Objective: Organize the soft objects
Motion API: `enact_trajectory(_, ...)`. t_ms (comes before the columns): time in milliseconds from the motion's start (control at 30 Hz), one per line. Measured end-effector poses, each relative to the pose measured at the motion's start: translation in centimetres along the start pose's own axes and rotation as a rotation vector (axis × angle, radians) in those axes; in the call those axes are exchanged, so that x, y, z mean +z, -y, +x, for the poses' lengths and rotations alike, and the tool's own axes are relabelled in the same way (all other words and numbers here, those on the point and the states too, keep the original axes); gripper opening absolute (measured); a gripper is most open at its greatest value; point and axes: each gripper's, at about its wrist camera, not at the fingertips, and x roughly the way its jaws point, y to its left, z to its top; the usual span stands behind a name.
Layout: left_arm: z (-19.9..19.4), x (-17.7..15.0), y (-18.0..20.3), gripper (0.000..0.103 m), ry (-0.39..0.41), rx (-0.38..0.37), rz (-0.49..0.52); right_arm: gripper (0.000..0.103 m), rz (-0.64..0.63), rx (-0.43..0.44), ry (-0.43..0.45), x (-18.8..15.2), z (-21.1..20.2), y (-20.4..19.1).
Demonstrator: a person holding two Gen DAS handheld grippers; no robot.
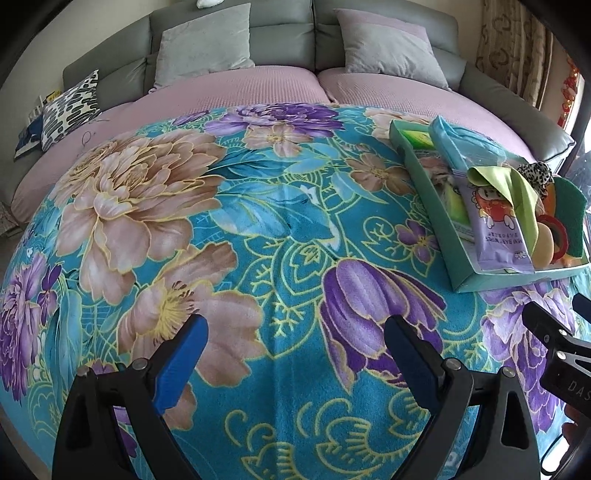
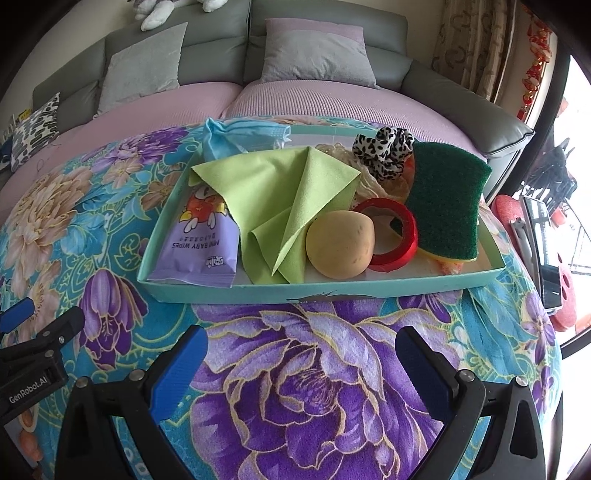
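Note:
A teal tray (image 2: 369, 290) (image 1: 428, 192) sits on the floral blanket (image 1: 258, 221). In it lie a purple baby wipes pack (image 2: 199, 247) (image 1: 495, 229), a folded green cloth (image 2: 280, 192) (image 1: 517, 188), a yellow round sponge (image 2: 340, 243), a red tape ring (image 2: 391, 236), a green scouring sponge (image 2: 447, 199), a leopard scrunchie (image 2: 384, 151) and a blue face mask (image 2: 236, 136). My right gripper (image 2: 301, 350) is open just in front of the tray's near wall, with nothing between its fingers. My left gripper (image 1: 295, 339) is open over bare blanket, left of the tray.
A grey sofa (image 1: 280, 29) with pink covers (image 1: 258, 85) and grey cushions (image 1: 203, 44) lies behind the blanket. A patterned pillow (image 1: 70, 107) rests at far left. Curtains (image 2: 472, 48) hang at right. A phone on a red stand (image 2: 546, 251) is right of the tray.

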Motion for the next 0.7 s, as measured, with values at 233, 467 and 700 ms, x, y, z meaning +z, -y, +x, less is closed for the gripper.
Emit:
enact_trajectory(233, -0.26, -0.01, 0.39, 0.096, 0.010, 0.003, 0.017, 0.103, 0.000, -0.003, 0.007, 0.14, 0.18, -0.21)
enact_trajectory(467, -0.08, -0.07, 0.31, 0.096, 0.002, 0.011, 0.021, 0.103, 0.002, -0.006, 0.011, 0.05, -0.15, 0.07)
enact_trajectory(700, -0.07, -0.04, 0.29, 0.096, 0.003, 0.007, 0.021, 0.103, 0.002, -0.008, 0.011, 0.08, -0.22, 0.12)
